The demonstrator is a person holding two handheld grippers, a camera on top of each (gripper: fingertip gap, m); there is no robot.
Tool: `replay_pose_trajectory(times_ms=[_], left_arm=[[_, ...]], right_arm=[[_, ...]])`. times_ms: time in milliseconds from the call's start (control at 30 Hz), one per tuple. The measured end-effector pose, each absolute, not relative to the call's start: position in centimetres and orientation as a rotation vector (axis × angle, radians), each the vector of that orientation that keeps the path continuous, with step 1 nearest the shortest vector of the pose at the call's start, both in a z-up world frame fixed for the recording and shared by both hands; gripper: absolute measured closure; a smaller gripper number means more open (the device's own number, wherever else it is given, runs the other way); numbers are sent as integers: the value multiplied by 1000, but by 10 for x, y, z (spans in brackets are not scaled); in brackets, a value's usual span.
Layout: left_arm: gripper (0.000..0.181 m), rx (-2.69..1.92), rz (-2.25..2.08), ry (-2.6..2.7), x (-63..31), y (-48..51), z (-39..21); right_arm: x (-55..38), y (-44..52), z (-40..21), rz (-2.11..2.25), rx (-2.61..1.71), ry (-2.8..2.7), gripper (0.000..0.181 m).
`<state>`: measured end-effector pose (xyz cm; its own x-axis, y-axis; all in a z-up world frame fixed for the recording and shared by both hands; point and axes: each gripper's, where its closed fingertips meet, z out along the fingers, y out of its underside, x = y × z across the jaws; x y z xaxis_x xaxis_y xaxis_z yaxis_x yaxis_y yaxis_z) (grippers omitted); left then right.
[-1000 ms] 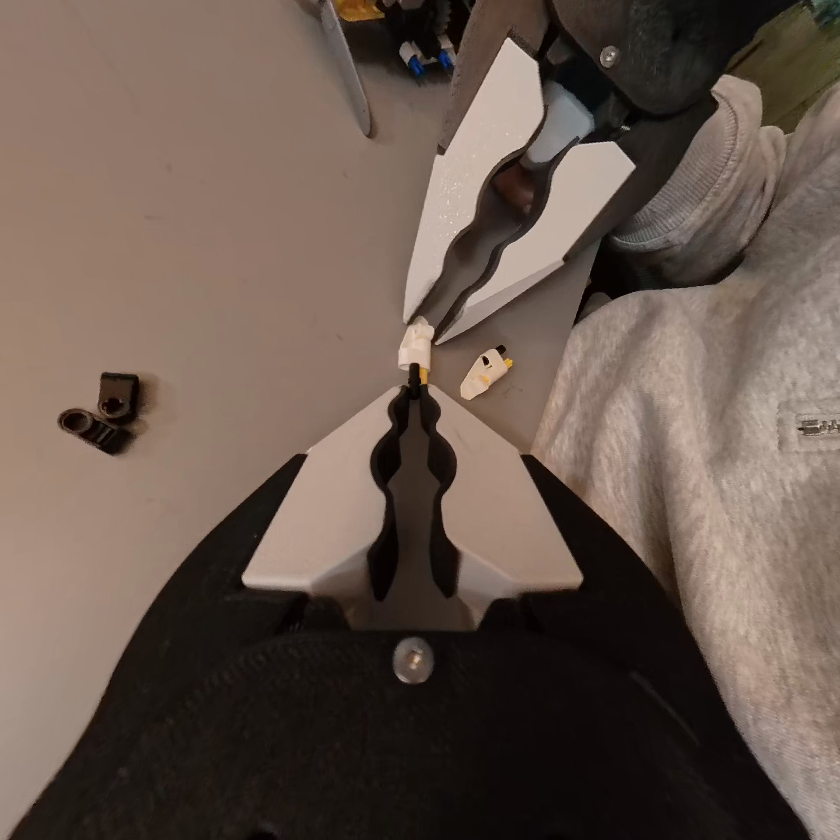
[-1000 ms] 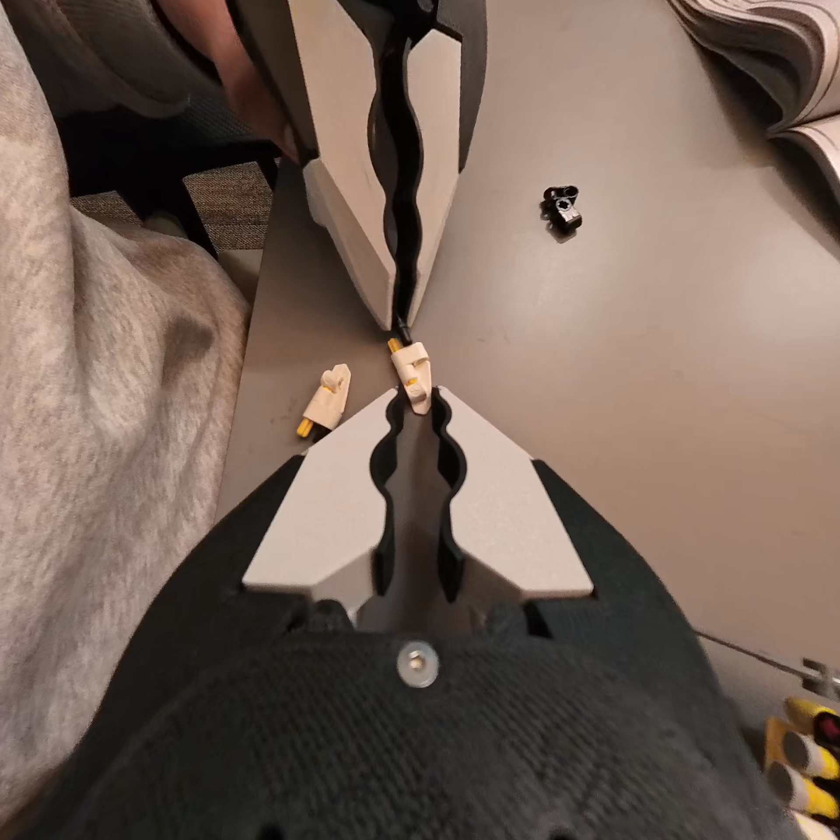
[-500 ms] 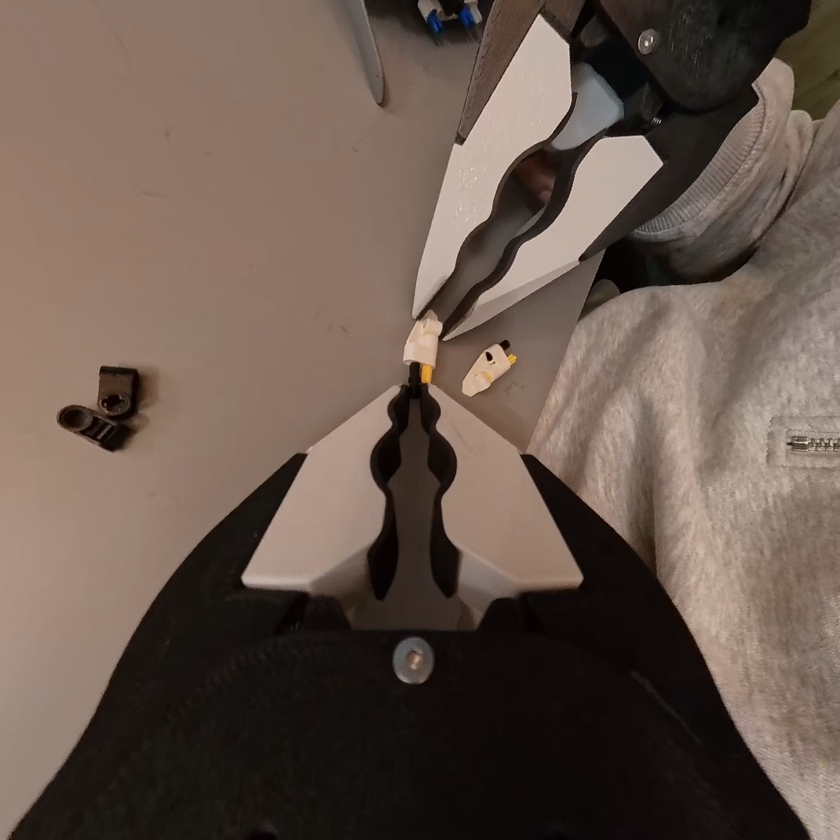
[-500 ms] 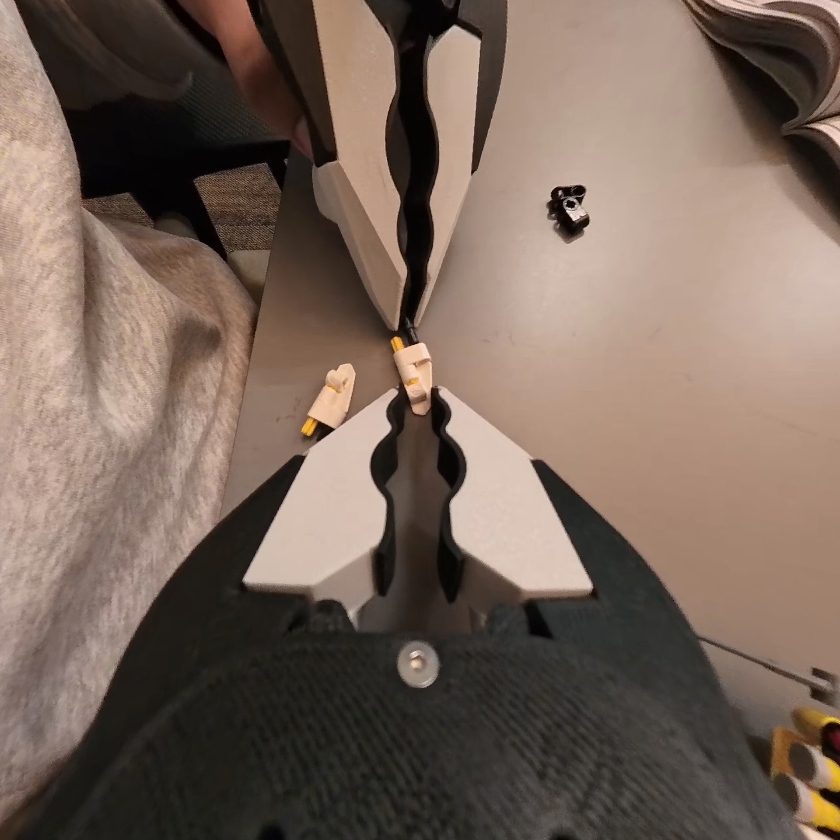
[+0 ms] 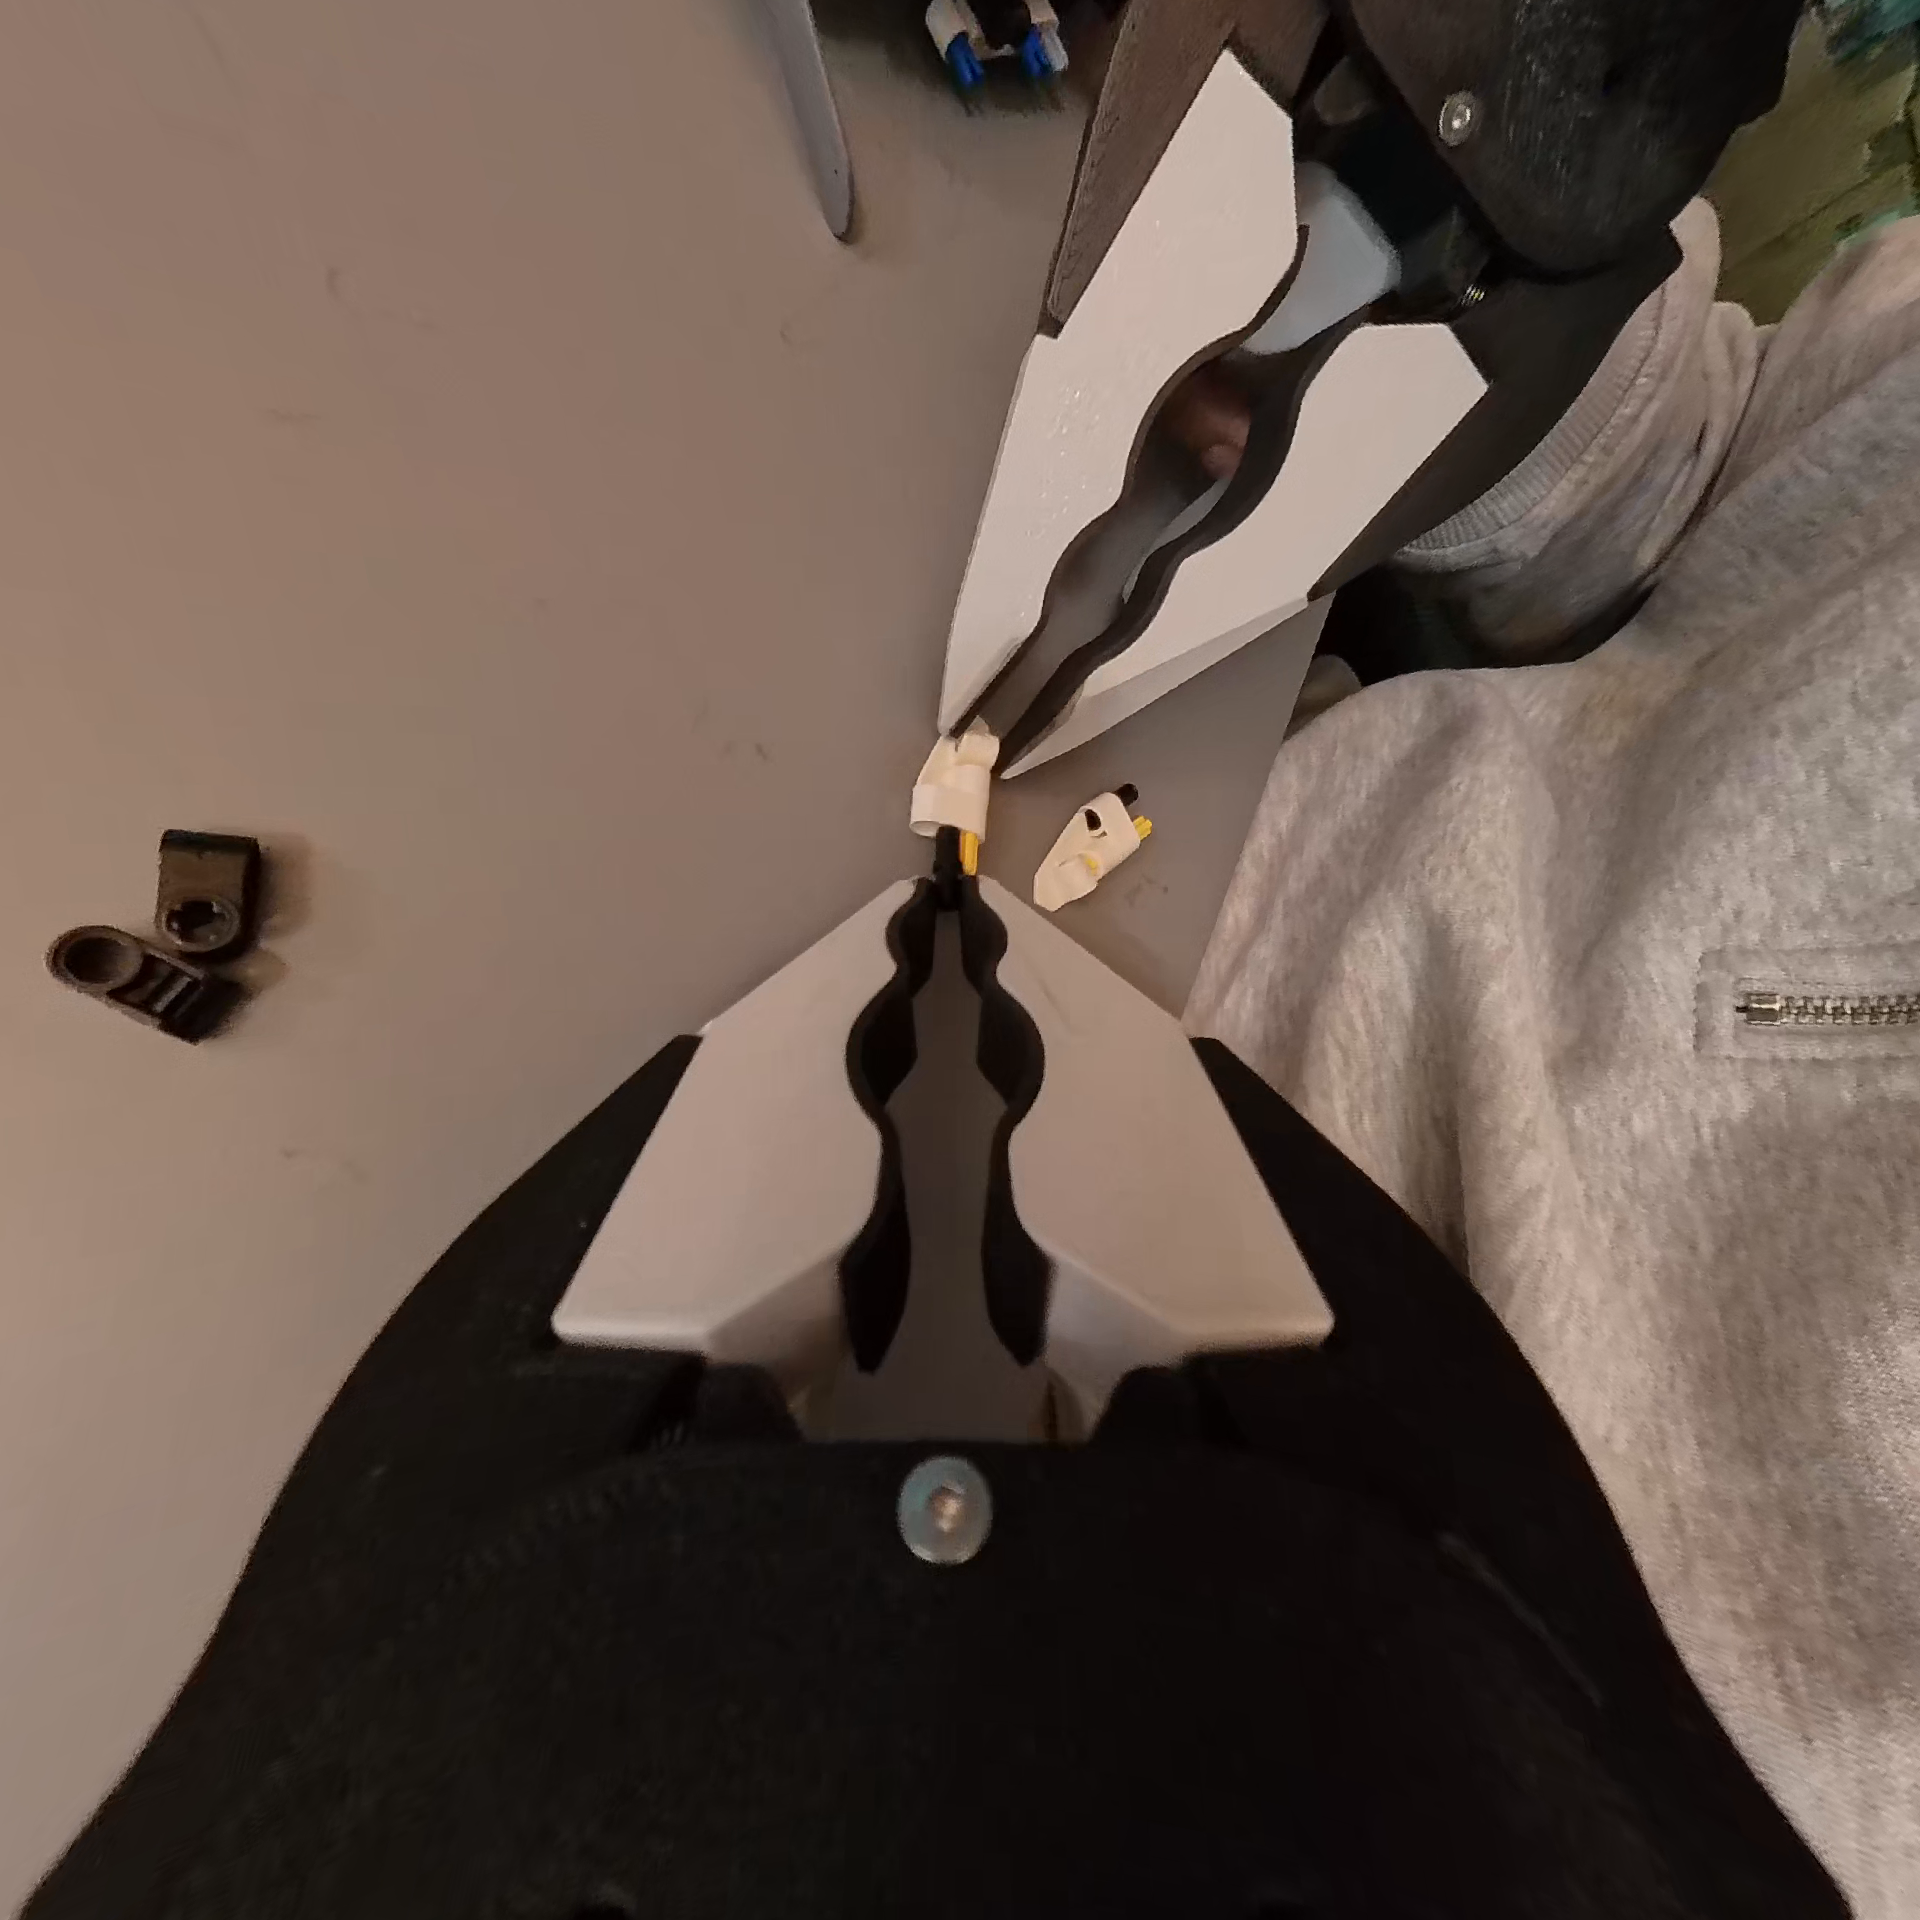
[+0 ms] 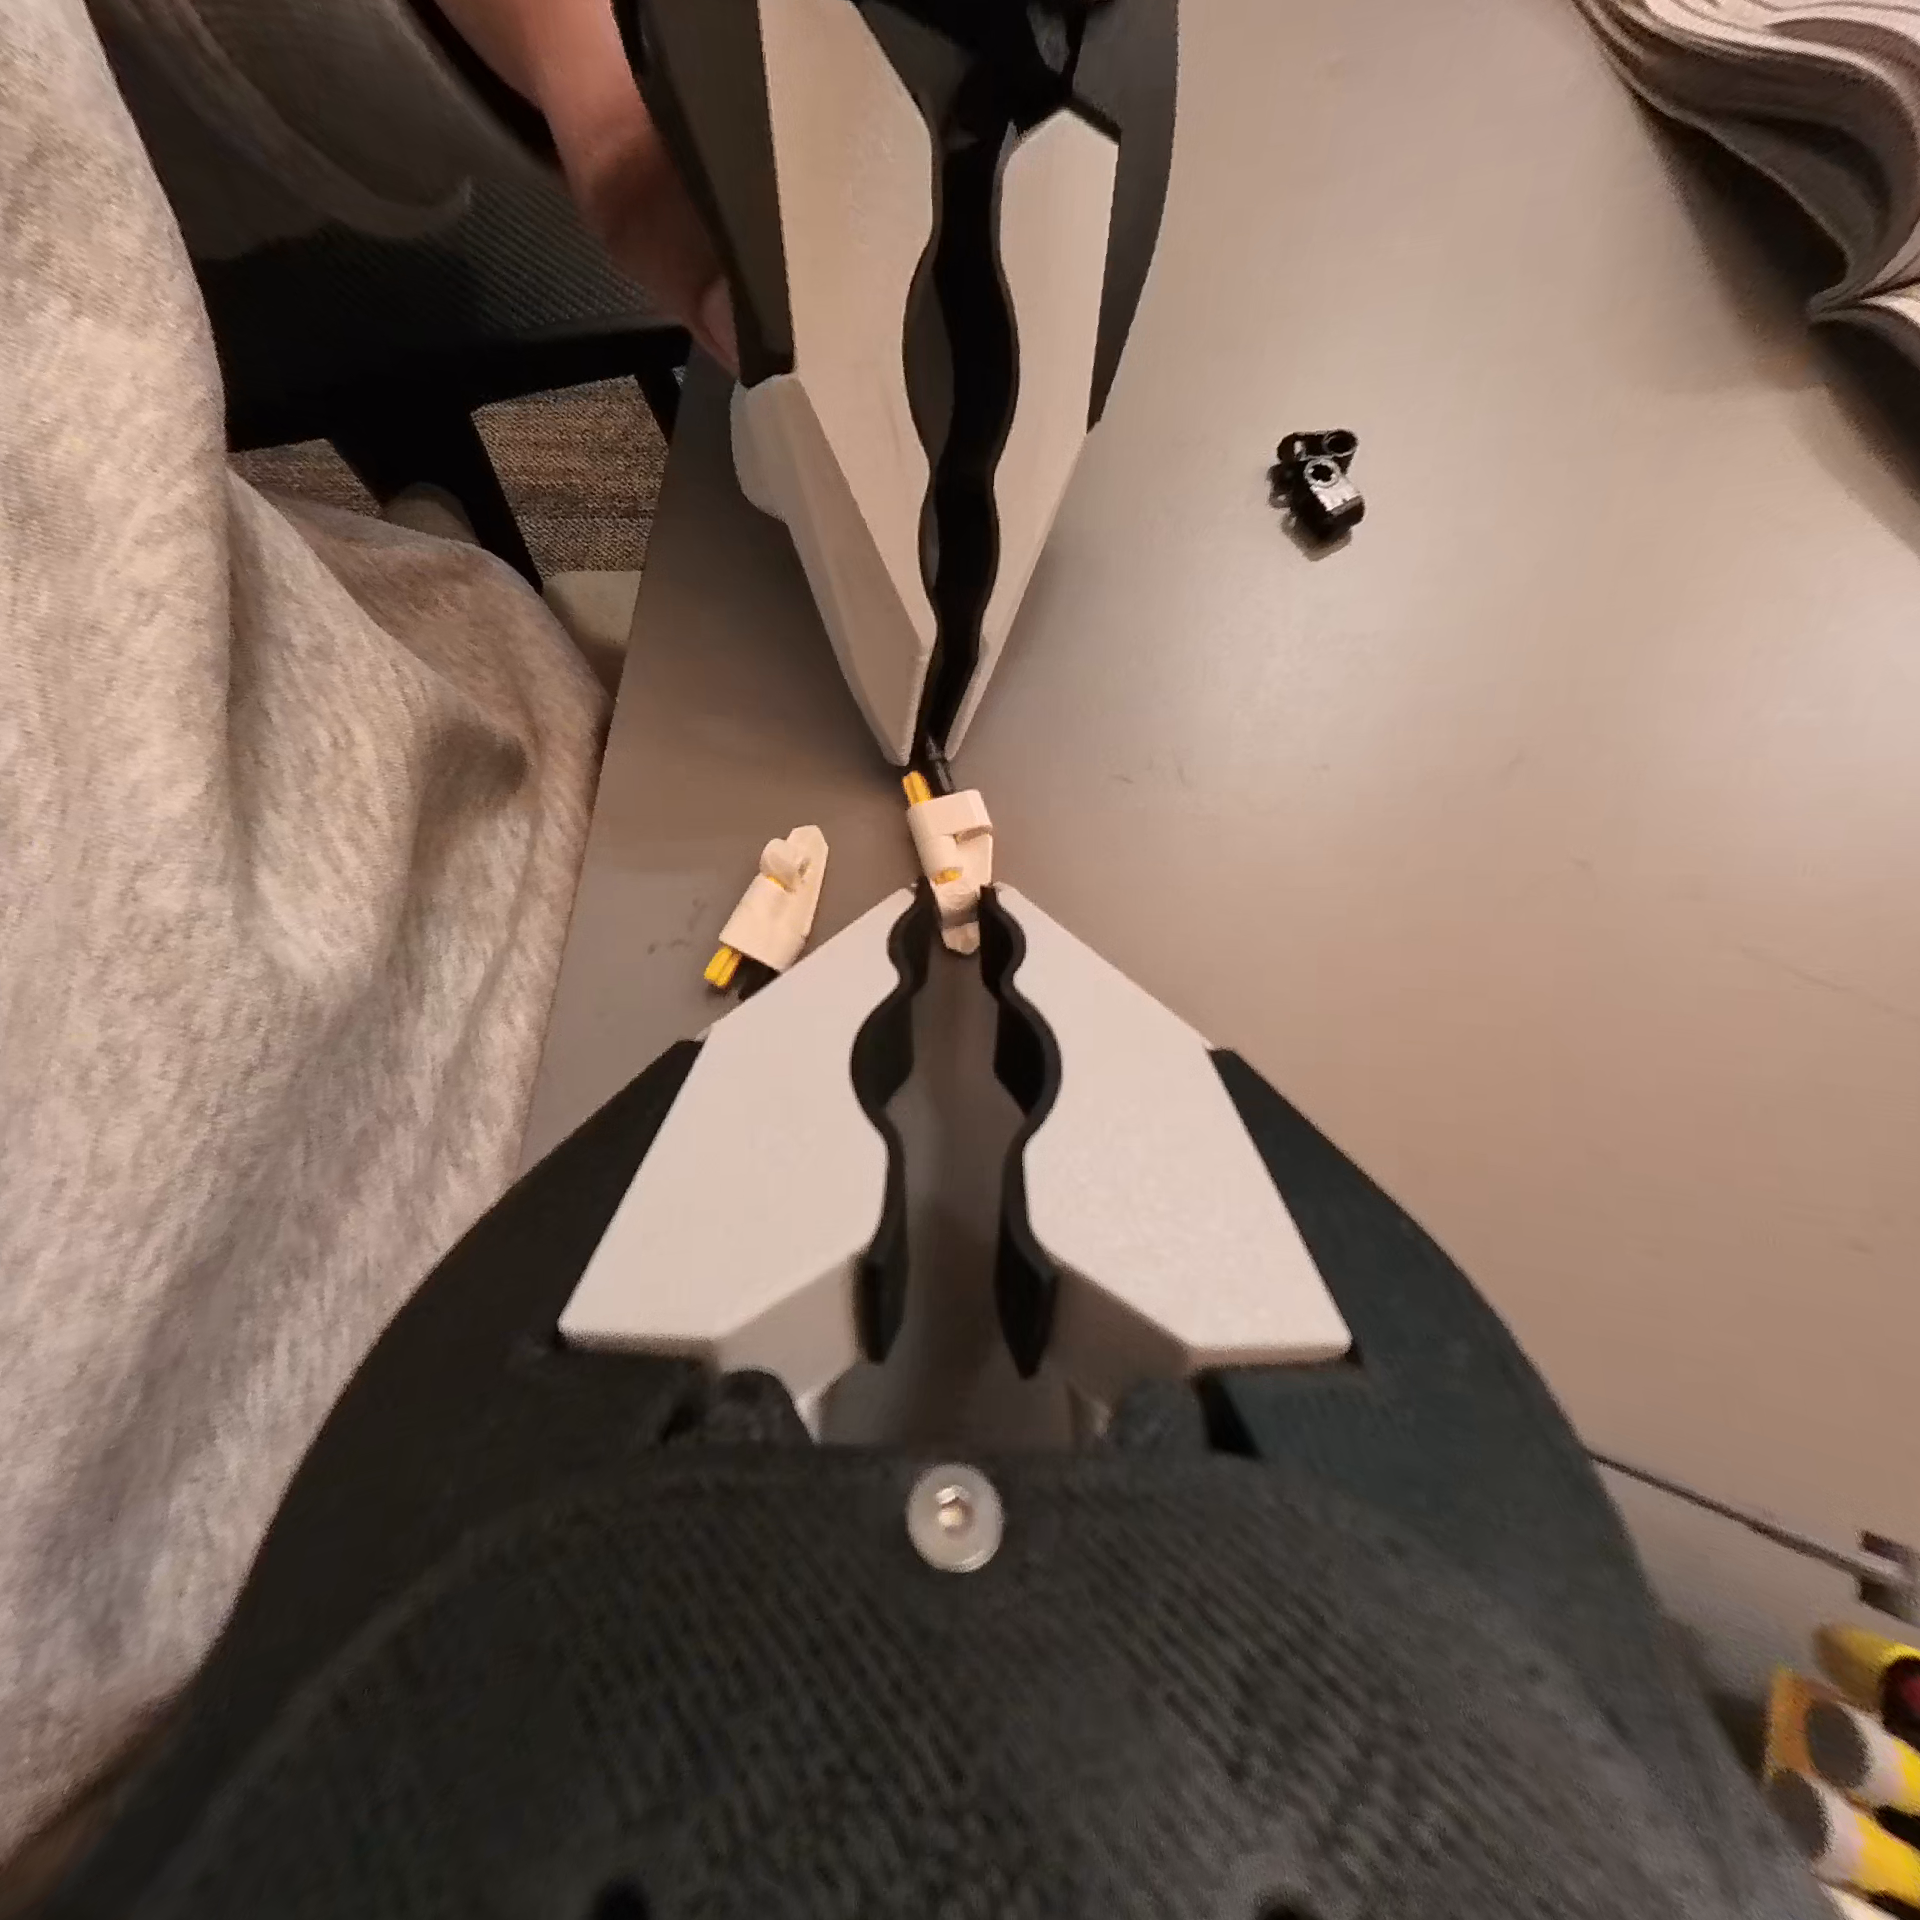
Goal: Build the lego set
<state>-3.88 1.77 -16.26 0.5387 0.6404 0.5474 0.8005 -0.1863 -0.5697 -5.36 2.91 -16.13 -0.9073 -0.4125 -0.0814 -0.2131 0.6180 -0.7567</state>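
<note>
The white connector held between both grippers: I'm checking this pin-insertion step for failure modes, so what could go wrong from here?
1. The left gripper pinches only the tip of the thin black pin; it could slip or tilt while entering the white connector.
2. The right gripper holds just the connector's end, so pushing may twist it free.
3. A dropped part could roll off the nearby table edge, like the spare connector lying there.

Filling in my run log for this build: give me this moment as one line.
left gripper: shut on black pin | right gripper: shut on white connector | pin at connector | spare white connector on table
</note>
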Motion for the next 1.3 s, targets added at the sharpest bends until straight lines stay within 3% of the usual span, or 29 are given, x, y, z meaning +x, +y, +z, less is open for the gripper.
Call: replay_pose_trajectory(times_ms=[400,500,567,800,1100,1300], left_arm=[[179,-1894,-259,-1153,-38,20,-162],[179,-1894,-260,-1146,-38,20,-162],[179,-1893,-260,-1143,-38,20,-162],[179,-1839,-258,-1140,-39,14,-156],[179,-1769,-224,-1099,-38,13,-119],[179,-1732,-268,-1125,-41,20,-116]], right_arm=[[-50,25,-161,-1153,-553,2588,153],[-47,21,-163,-1134,-594,2596,156],[-47,20,-164,-1120,-617,2599,168],[-48,19,-159,-1165,-595,2570,169],[-54,26,-101,-1544,-508,2277,169],[-50,26,-114,-1514,-626,2404,169]])
